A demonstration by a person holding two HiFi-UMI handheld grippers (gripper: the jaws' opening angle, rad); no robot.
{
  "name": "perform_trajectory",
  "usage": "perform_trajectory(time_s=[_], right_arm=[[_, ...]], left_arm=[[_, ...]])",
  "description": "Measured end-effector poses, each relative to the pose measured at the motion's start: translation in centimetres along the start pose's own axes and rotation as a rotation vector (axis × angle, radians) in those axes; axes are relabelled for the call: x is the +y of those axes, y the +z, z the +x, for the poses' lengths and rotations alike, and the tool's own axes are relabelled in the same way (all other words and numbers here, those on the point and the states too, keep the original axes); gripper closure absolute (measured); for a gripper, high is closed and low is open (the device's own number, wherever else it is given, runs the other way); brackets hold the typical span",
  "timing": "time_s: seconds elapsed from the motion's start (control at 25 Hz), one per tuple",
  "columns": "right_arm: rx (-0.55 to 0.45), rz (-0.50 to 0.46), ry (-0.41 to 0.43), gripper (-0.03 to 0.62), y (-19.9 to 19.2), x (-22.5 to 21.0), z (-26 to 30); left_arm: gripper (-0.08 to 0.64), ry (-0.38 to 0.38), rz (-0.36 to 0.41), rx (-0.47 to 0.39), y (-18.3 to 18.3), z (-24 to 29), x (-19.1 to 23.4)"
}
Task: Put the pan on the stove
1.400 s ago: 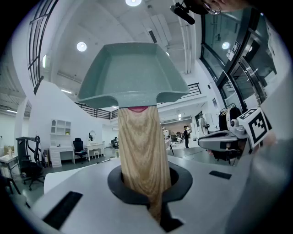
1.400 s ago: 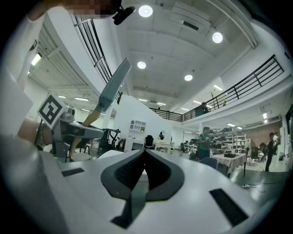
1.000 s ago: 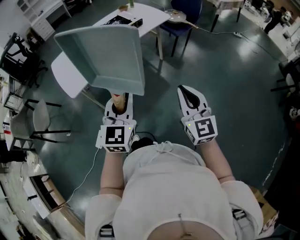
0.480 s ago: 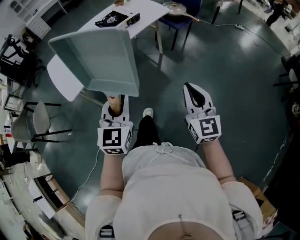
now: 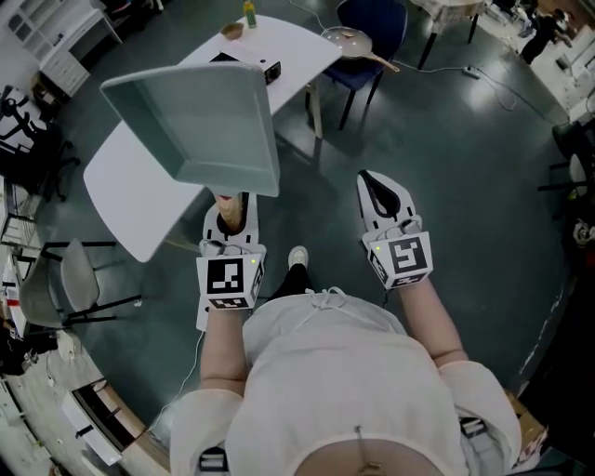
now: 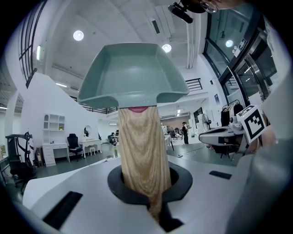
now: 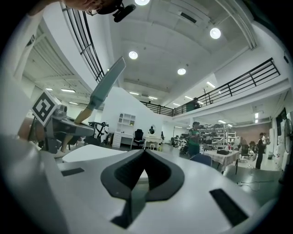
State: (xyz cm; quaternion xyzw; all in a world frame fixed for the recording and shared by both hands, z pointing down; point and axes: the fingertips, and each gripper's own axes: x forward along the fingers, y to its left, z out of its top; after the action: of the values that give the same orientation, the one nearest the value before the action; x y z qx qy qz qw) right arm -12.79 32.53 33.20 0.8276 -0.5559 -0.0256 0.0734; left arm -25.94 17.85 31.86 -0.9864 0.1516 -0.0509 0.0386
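A square grey-green pan [image 5: 200, 121] with a wooden handle [image 5: 230, 206] is held up over the floor, its hollow side facing me. My left gripper [image 5: 231, 209] is shut on that handle. In the left gripper view the handle [image 6: 139, 155] rises from between the jaws to the pan [image 6: 132, 73] above. My right gripper [image 5: 379, 186] hangs beside it, shut and empty. In its own view the right gripper [image 7: 144, 157] has its pads meeting, and the pan [image 7: 106, 84] shows edge-on at the left. A black stove [image 5: 249, 63] lies on the white table [image 5: 139, 186], partly hidden behind the pan.
A small bottle [image 5: 249, 13] and a bowl [image 5: 231, 31] stand at the table's far end. A blue chair [image 5: 372, 23] beyond the table carries a round pan [image 5: 347, 41]. A grey chair [image 5: 79, 270] stands at the left. Dark floor lies under both grippers.
The white table has come nearer and now reaches under the pan. Both grippers keep their places in front of me, the left still shut on the handle.
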Motion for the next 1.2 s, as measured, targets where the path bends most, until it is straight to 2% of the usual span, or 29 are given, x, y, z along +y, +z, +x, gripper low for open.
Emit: perform_trajectory(time_s=[0.2, 0.32, 0.48, 0.76, 0.92, 1.2], right_arm=[[0.0, -0.037, 0.011, 0.588, 2.7, -1.7, 10.2], [-0.006, -0.052, 0.01, 0.588, 3.1, -2.5, 15.8], [-0.005, -0.043, 0.013, 0.588, 2.5, -3.3, 22.0], [-0.01, -0.02, 0.074, 0.588, 1.3, -3.6, 29.8], [-0.034, -0.019, 0.155, 0.588, 0.4, -3.9, 34.2], [-0.045, -0.008, 0.331, 0.588, -0.9, -6.8, 42.4]], left_arm=[[0.537, 0.005, 0.003, -0.014, 2.6, 7.6, 7.2], [0.537, 0.015, -0.008, -0.017, 2.7, 11.4, 11.2], [0.537, 0.04, -0.028, 0.002, 1.4, 15.3, 15.3], [0.537, 0.108, -0.055, 0.087, -1.9, 18.5, 19.7], [0.537, 0.178, -0.067, 0.117, -3.2, 20.3, 21.4], [0.537, 0.346, -0.102, 0.149, -3.9, 25.8, 22.9]])
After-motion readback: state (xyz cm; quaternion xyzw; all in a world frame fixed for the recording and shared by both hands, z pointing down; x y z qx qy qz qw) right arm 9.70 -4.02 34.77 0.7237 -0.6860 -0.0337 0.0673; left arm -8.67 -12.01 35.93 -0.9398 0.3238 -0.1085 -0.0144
